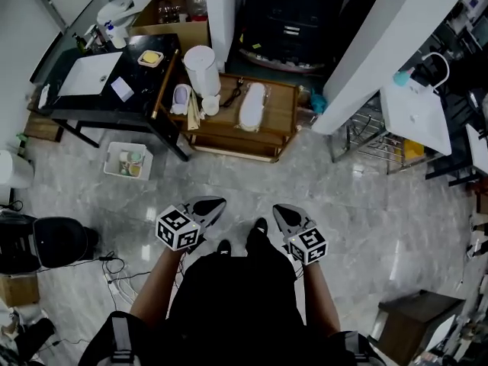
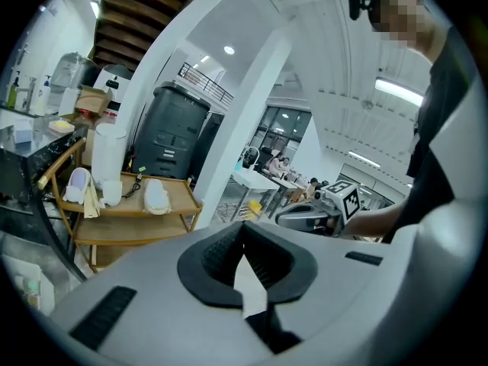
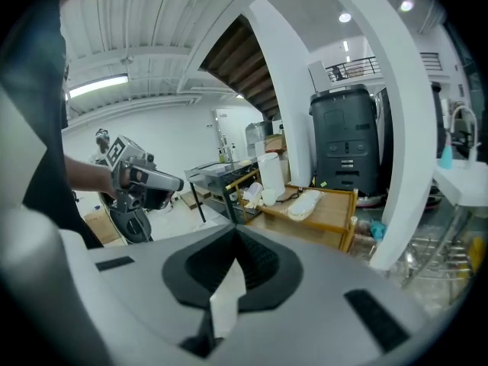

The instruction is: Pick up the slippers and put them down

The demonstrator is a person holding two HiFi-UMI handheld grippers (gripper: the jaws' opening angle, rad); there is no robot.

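1. On the top shelf of the wooden rack (image 1: 286, 117), in its right half, a white slipper (image 1: 252, 105) lies flat. Its length runs from the rear edge toward the front edge.
2. At the left edge of the same shelf sits a second, lilac slipper (image 1: 181, 97). It is just beside a tall white bin (image 1: 201, 67) that stands at the rear left corner.
3. A black cable (image 1: 232, 94) lies on the shelf between the bin and the white slipper.
4. The left tongs (image 1: 219, 201) are closed. The left gripper view shows the two jaw tips pressed together with nothing between them.
5. The right tongs (image 1: 278, 207) are closed. The right gripper view shows the jaw tips together, and they grip nothing.
6. Both tongs are held side by side above the grey tiled floor (image 1: 252, 174), one in each hand. They point toward the front edge of the rack and are well apart from it and from both slippers.
7. The person's dark shoes (image 1: 259, 227) show on the floor between the two tongs.
8. Just beside the left edge of the rack stands a black surface (image 1: 145, 78) with a white basin (image 1: 91, 75) set into it.
9. A white basket (image 1: 128, 160) rests on the floor near the front edge of that surface.
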